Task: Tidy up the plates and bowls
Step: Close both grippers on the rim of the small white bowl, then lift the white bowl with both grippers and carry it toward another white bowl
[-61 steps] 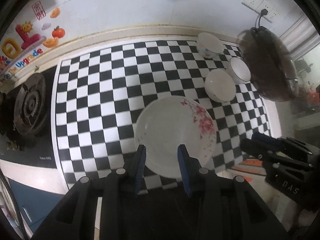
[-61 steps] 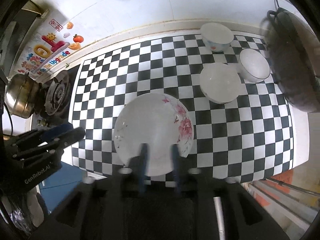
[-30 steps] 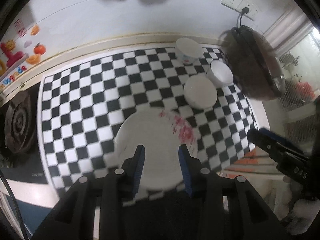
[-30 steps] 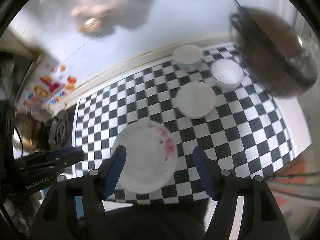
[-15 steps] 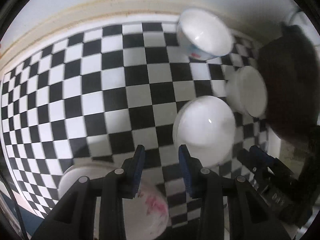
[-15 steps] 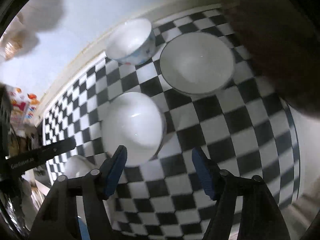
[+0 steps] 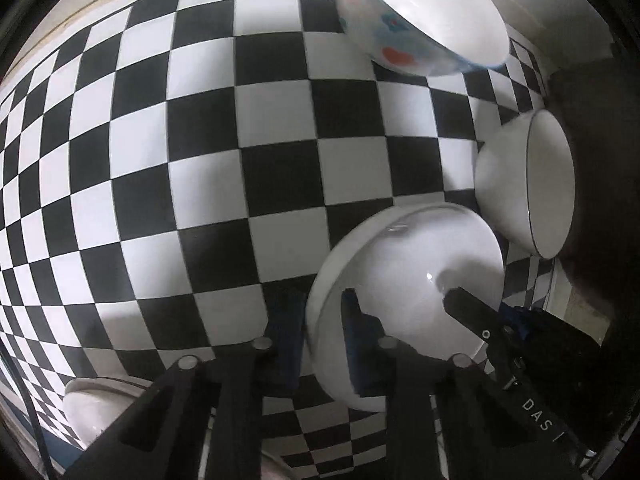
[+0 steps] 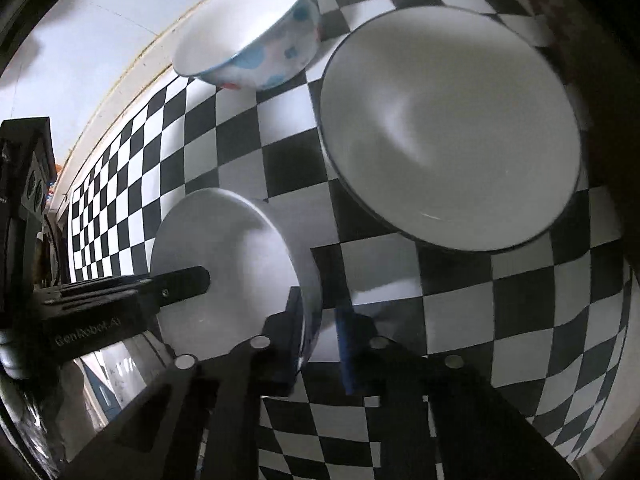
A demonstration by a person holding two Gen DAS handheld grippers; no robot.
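- The checkered countertop lies wide and bare from the 9 o'clock side round to 12 in the left wrist view; its pale back edge runs along the top, against the wall.
- The plain white bowl sits toward 5 o'clock there, near the counter's front edge, and toward 8 o'clock in the right wrist view.
- Crowding it: a dark-rimmed white bowl just beside it at 3 o'clock, a blue-and-red patterned bowl further off at 1 o'clock, and the rim of a plate at 7 o'clock.
- A dark bulk fills the far 3 o'clock edge, behind the dark-rimmed bowl; I cannot tell what it is.
- Both tools point steeply down at the counter.
- The left gripper has just been closing and now pinches the plain bowl's near-left rim, one finger inside and one outside.
- The right gripper has likewise just been closing; it clamps the opposite rim of the same bowl, and it shows in the left view as a black finger reaching into the bowl.
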